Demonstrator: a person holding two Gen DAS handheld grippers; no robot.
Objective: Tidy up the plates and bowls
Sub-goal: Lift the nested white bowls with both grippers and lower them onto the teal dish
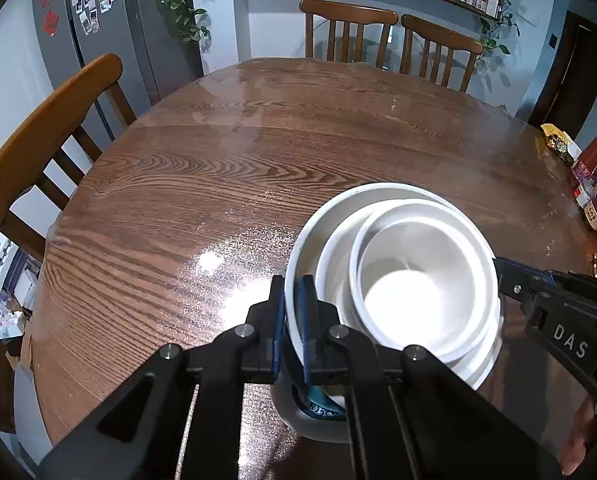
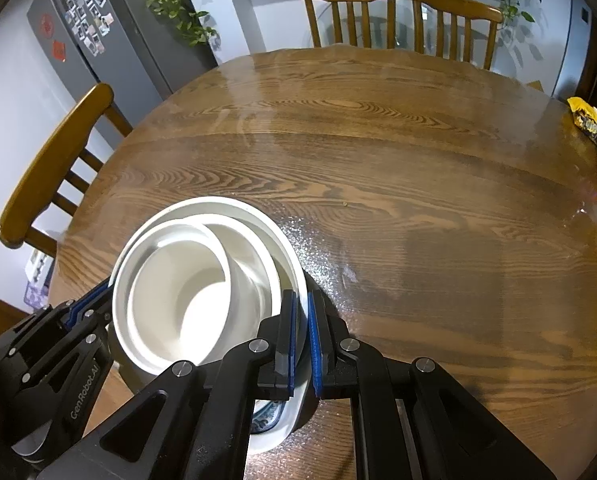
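Both grippers tilt steeply down over the desk (image 1: 258, 152): left fingers (image 1: 276, 320) and right fingers (image 2: 288, 320) pinch opposite rims of the bowls (image 1: 418, 280).

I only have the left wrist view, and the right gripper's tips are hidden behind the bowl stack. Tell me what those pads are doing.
Observer: In the right wrist view the right gripper is shut on the rim of the outer bowl, with one blue pad inside the rim and one outside.
Operator: Now report what lies on the table just beyond that gripper; its body blocks my view there.
Observer: Only the bare wood of the table shows next to the stack on that side, with nothing standing close to the bowls.
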